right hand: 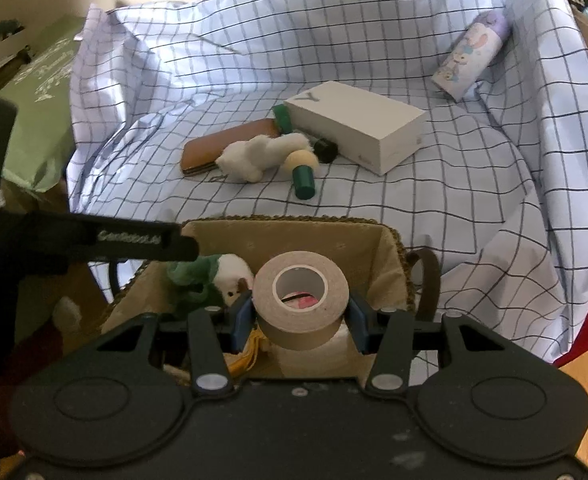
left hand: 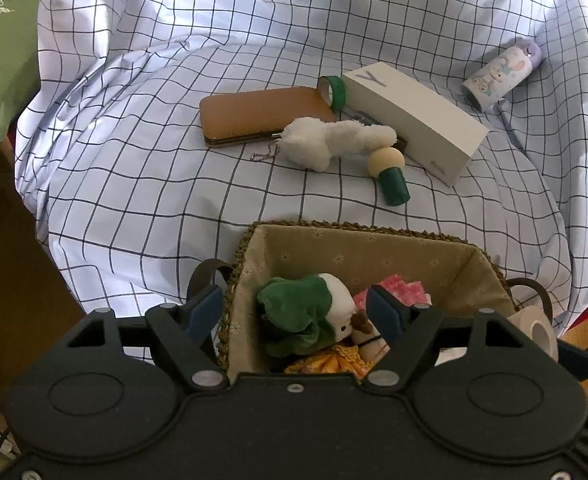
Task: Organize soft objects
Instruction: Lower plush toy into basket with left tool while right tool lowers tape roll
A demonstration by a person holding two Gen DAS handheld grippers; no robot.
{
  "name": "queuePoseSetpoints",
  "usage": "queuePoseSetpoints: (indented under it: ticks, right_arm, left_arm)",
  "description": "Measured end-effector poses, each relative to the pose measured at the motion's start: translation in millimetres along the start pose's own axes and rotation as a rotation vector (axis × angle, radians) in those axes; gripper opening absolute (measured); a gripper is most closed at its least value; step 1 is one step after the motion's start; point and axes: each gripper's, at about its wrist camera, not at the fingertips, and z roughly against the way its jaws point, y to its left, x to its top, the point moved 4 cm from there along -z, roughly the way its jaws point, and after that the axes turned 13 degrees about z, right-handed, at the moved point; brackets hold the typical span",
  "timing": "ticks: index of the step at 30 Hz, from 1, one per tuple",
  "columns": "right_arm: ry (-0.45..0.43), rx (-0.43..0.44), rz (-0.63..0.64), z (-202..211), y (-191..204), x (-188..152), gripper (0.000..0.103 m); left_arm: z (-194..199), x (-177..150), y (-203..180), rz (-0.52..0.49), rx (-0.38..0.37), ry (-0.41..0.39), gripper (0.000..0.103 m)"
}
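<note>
My right gripper (right hand: pixel 300 316) is clamped on a beige tape roll (right hand: pixel 300 300), held above the basket (right hand: pixel 390 240). My left gripper (left hand: pixel 296 314) hangs over the basket with jaws apart, holding nothing. Beneath it in the basket: a green-and-white plush (left hand: pixel 310 312) and a pink cloth (left hand: pixel 402 290). A white plush (left hand: pixel 334 140) lies on the checked sheet (left hand: pixel 134 184), touching the brown case (left hand: pixel 262 114).
</note>
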Motion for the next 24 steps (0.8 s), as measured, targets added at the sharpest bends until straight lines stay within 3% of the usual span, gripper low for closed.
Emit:
queuePoseSetpoints:
  ticks: [9,14,24]
  right_arm:
    - [0.013,0.055,0.068,6,15,-7,0.049]
    - [0.0,0.062,0.083,13,18,-7,0.055]
    - [-0.001,0.05,0.063,10,14,-4,0.056]
  left_arm:
    - [0,0,0,0.005,-0.003,0.0,0.074]
    - [0,-1,0,0.004,-0.002,0.006,0.074]
    - [0,-2,-1,0.004,-0.002,0.007,0.075]
